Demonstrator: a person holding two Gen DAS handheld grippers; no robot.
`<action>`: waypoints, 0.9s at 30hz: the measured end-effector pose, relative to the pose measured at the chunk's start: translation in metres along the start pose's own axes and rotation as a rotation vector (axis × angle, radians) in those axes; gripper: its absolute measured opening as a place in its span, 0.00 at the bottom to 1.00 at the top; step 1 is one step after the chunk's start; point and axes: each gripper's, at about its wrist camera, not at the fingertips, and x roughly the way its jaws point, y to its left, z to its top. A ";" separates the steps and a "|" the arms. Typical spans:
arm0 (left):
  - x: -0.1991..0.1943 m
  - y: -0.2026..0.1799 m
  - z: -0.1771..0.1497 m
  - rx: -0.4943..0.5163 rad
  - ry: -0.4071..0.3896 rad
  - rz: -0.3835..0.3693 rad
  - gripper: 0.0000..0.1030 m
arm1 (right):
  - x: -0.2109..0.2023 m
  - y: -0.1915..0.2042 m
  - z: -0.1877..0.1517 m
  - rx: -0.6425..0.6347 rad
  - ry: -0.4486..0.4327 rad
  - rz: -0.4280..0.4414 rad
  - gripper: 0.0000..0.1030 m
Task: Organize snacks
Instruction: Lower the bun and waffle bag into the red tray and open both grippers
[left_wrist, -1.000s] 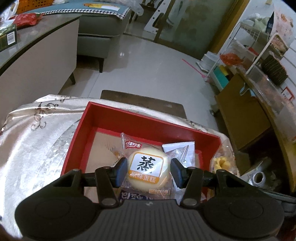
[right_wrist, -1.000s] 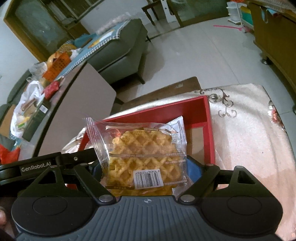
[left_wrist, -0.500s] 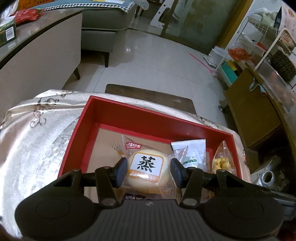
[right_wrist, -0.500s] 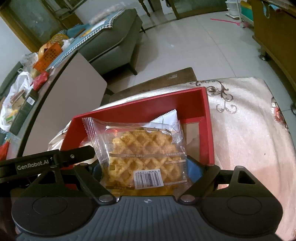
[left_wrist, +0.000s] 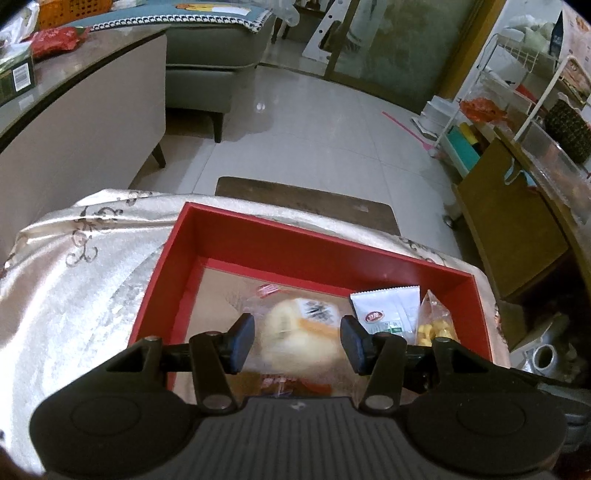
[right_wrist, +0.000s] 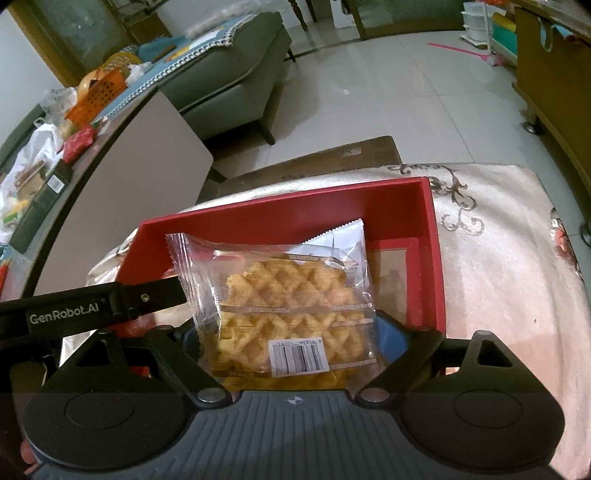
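In the left wrist view the left gripper (left_wrist: 297, 341) hangs over the near part of the red box (left_wrist: 325, 254), which sits on a pale patterned tablecloth (left_wrist: 74, 295). Between its pads lies the wrapped steamed cake (left_wrist: 301, 339), blurred and tipped so its label faces the far side; the jaws stand fairly narrow, yet a sliver of gap shows beside each pad, so I cannot tell whether they grip it or have let it go. To its right in the box lie a white sachet (left_wrist: 388, 306) and, at the right wall, a clear bag of yellow pieces (left_wrist: 436, 325). In the right wrist view the right gripper (right_wrist: 295, 343) carries the waffle pack (right_wrist: 280, 299) over the near half of the same red box (right_wrist: 430, 236) — its jaws are wide and have just been opening, with the pack between them, and the pads are hidden behind the wrapper, so whether they press on it I cannot tell. The white sachet (right_wrist: 340, 240) peeks out behind the pack, and the left gripper's finger (right_wrist: 110, 306) crosses in from the left. Judging by this, the step in hand is placing both snacks into the box; the next move calls for freeing each pack fully and lifting clear without dragging a wrapper out.
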 end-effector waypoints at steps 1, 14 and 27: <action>0.000 0.001 0.000 -0.003 0.002 -0.001 0.44 | 0.000 0.000 0.000 0.001 0.000 0.002 0.91; -0.005 0.003 0.001 -0.012 -0.002 -0.005 0.46 | 0.000 -0.003 0.002 0.034 -0.015 -0.001 0.94; -0.013 0.004 0.000 0.006 -0.018 0.010 0.50 | -0.007 0.001 0.004 0.023 -0.024 -0.001 0.99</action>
